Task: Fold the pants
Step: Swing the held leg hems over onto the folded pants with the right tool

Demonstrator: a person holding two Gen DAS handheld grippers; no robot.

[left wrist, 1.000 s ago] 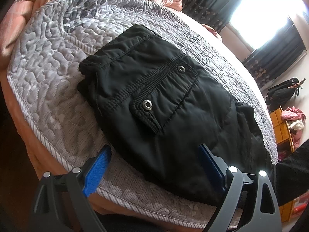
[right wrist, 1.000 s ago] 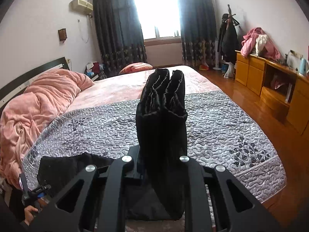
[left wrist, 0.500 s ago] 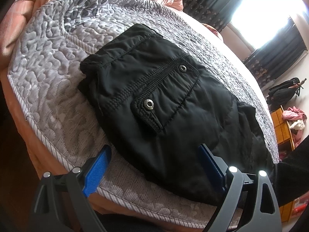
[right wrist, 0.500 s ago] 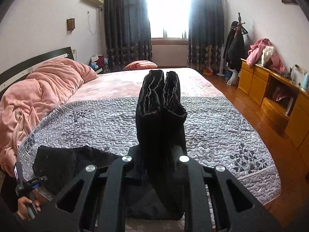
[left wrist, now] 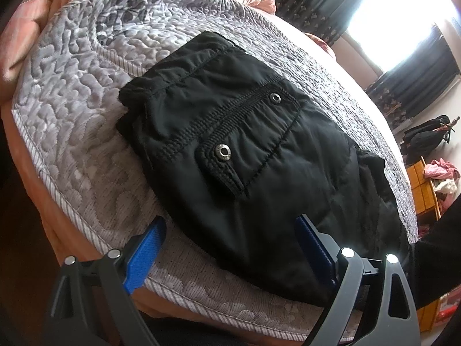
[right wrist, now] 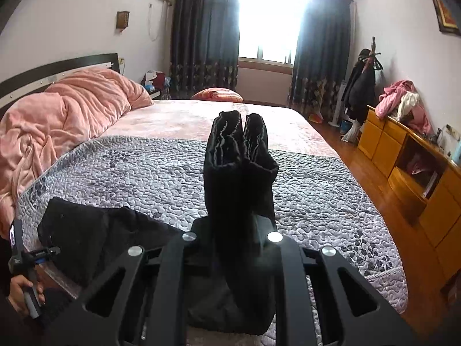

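One pair of black quilted nylon pants (left wrist: 236,155) lies on the grey quilted bedspread (left wrist: 72,109), showing two metal snaps (left wrist: 223,152). The left gripper (left wrist: 230,248) hovers at six o'clock, its two blue fingers (left wrist: 144,252) wide apart around the waist end, unmoved. The right gripper (right wrist: 230,236) stays clamped on both pant legs (right wrist: 239,173), now shifted sideways and rolled slightly.

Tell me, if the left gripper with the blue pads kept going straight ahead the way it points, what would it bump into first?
Probably the black pants lying on the grey quilt; the open left gripper points down at them.
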